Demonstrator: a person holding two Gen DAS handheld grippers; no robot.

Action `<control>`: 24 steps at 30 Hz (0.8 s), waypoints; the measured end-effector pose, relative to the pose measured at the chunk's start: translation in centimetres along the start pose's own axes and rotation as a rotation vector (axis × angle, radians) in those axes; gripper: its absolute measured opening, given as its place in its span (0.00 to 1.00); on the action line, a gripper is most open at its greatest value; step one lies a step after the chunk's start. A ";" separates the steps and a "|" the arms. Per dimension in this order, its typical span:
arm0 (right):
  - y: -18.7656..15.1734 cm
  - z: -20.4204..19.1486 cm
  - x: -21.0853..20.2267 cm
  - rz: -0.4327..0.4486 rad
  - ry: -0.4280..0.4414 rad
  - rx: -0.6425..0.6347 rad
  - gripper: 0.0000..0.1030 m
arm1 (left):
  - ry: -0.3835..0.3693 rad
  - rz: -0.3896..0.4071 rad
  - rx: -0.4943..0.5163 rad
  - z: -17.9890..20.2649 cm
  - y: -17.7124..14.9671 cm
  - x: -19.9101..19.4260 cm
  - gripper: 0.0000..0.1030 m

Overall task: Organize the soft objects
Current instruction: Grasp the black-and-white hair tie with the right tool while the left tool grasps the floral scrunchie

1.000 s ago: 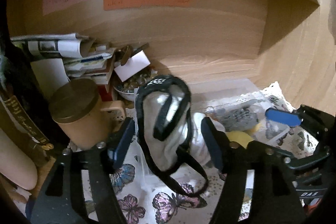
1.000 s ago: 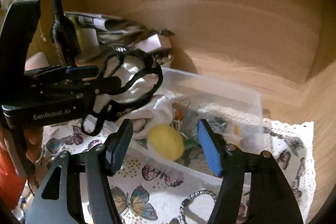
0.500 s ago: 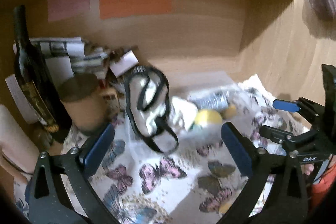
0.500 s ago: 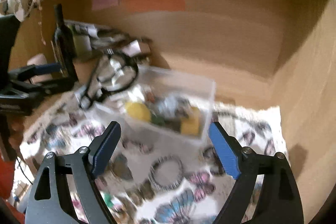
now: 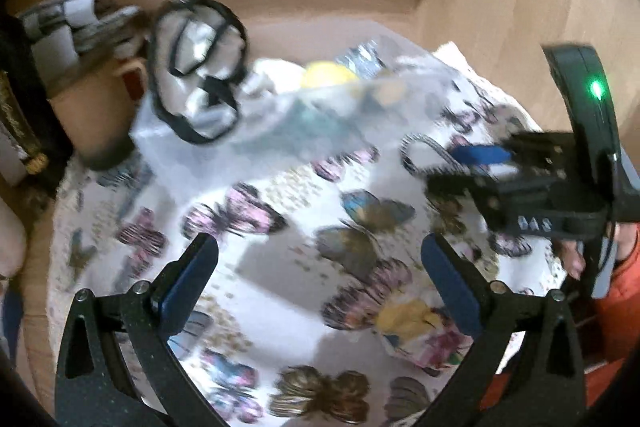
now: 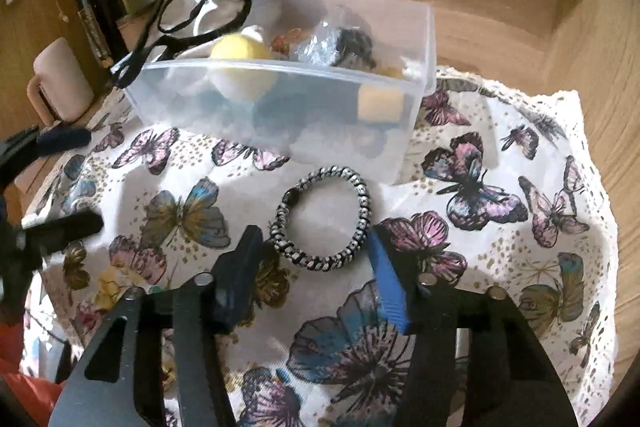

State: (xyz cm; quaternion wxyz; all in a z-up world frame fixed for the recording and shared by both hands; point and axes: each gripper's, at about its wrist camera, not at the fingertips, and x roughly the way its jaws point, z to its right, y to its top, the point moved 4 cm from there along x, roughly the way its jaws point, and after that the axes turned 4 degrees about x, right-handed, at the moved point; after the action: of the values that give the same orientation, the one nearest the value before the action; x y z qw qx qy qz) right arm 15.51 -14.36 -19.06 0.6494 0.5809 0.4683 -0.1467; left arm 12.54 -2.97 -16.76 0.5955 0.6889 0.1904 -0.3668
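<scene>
Wooden desk bears butterfly cloth; on it, clear bin, braided ring, perhaps elastic

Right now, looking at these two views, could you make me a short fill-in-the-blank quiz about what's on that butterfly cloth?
1. The braided black-and-white ring lies on the cloth just in front of the clear plastic ____.
2. Inside that container, the fuzzy ball is coloured ____.
3. The white pouch with black straps hangs over the container's ____ end in the right tongs' view.
4. The left tongs hold ____.

Missing words: box; yellow; left; nothing
</scene>
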 end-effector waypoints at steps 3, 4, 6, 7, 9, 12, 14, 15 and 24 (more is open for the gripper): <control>0.0 0.1 -0.1 0.004 0.013 0.004 0.27 | -0.032 -0.021 0.006 1.2 -0.5 0.6 1.00; -0.1 0.2 -0.1 0.009 0.010 0.006 0.20 | -0.040 -0.026 0.008 1.6 -0.7 0.8 1.00; -0.4 0.4 -0.3 0.021 0.005 0.009 0.11 | -0.058 -0.038 0.013 2.4 -1.0 1.4 1.00; -0.5 0.5 -0.4 0.029 0.002 0.015 0.10 | -0.065 -0.042 0.014 2.6 -1.1 1.6 0.97; -0.8 0.8 -1.0 0.052 -0.001 0.026 0.09 | -0.082 -0.058 0.022 3.1 -1.4 2.0 0.82; -1.2 1.2 -2.3 0.088 -0.009 0.045 0.08 | -0.087 -0.057 0.040 4.0 -1.6 2.3 0.69; -1.0 1.4 -3.2 0.109 -0.004 0.062 0.08 | -0.098 -0.050 0.052 4.5 -1.6 2.2 0.58; -1.0 1.4 -3.6 0.120 -0.001 0.068 0.08 | -0.107 -0.046 0.058 4.8 -1.6 2.1 0.48; -0.9 1.6 -6.4 0.191 0.005 0.092 0.08 | -0.146 -0.031 0.075 6.0 -1.3 2.1 0.05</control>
State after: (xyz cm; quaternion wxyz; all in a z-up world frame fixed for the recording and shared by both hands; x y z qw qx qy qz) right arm 12.30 -18.33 -14.81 0.6317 0.6525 0.4054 -0.1041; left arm 11.32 -8.85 -19.32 0.5757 0.6792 0.1434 -0.4321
